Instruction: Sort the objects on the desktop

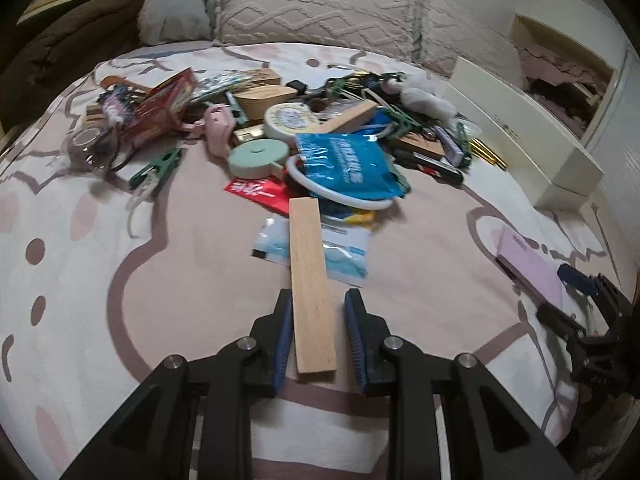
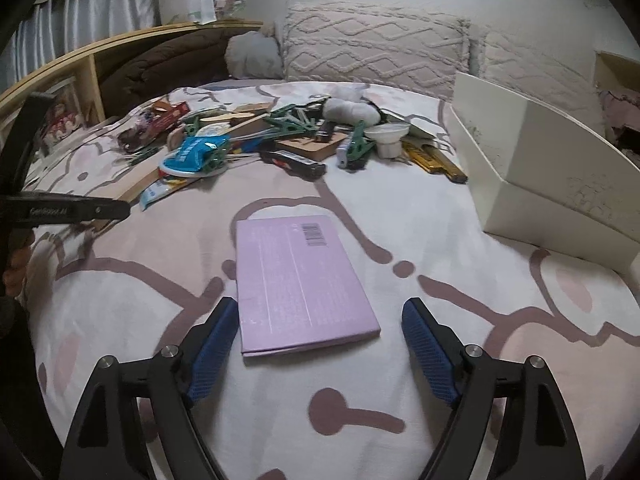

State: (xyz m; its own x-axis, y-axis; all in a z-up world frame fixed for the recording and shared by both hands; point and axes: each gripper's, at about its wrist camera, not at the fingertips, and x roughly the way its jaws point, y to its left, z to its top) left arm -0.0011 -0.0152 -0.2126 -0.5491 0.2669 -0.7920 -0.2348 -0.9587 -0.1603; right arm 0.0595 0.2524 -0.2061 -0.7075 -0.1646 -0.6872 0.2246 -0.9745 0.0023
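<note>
Wood strip (image 1: 311,284): pale, flat, stiff slat between the left gripper (image 1: 316,320) pads; far end reaches over the clear sachet (image 1: 320,248) at the pile's near edge. Judged light and rigid, won't flex; smooth faces could slide, so hold across the narrow width near the near end
Left jaws: nearly closed around the strip; small gaps show each side of it, so firm contact can't be confirmed. Reads as a loose or just-forming hold
Purple booklet (image 2: 296,280): thin, lies flat on the bedspread (image 2: 440,220), near edge between the right gripper (image 2: 320,344) fingertips, not touching either. Judged light, bendy, hard to pinch from flat; best taken by the near edge or spine
Right jaws: wide apart, nothing held
Cream box (image 2: 532,184): open card box at right edge of the bed, likely a sorting bin; stiff walls, probably light
Pile (image 1: 304,132): mixed small items mid-bed, incl. green clothes pegs (image 1: 156,168), white ring (image 1: 340,196), round tin (image 1: 292,118), blue packet (image 1: 344,160), red packet (image 1: 256,192). Pegs and ring tangle-prone, packets soft and slippery
Writing, blue packet: white characters, too blurred to read
Writing, booklet: barcode (image 2: 314,234) top right; faint text lines, illegible
Writing, left gripper arm seen from right wrist view: "GenRobot.AI" approx, small
Writing, red packet: white characters, unreadable
</note>
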